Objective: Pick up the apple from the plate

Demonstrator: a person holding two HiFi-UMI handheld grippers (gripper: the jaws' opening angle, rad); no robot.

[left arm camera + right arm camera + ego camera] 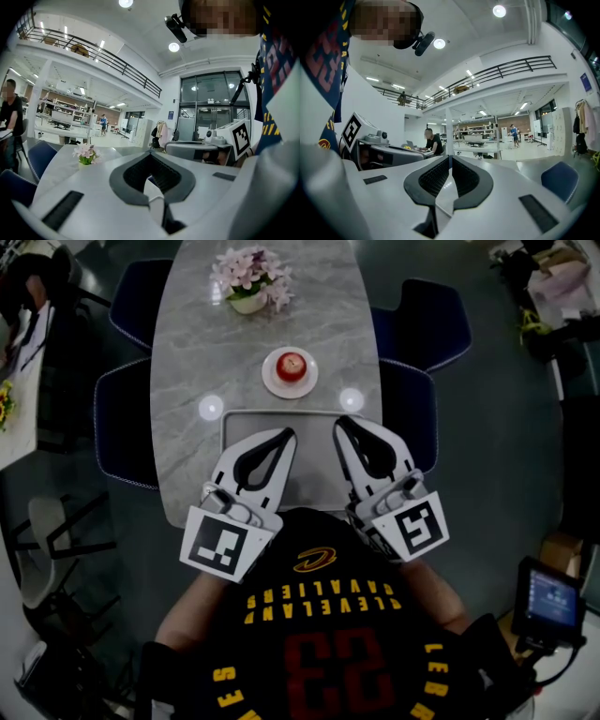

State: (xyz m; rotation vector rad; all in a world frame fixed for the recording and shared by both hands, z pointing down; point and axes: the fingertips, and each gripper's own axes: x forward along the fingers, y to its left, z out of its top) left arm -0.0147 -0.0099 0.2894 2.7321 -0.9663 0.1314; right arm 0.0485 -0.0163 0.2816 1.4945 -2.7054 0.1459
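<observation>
My left tongs (287, 435) and right tongs (342, 422) are both closed tip to tip, holding nothing. The apple (292, 365) sits on the plate (272, 382), well ahead of them. I expect it's firm, smooth and apt to roll, so I'd grip across its widest middle.

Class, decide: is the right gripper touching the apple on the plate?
Apart. The head view shows the right gripper, tips shut, held short of the apple, which sits on its plate. Bare table lies between them.
</observation>
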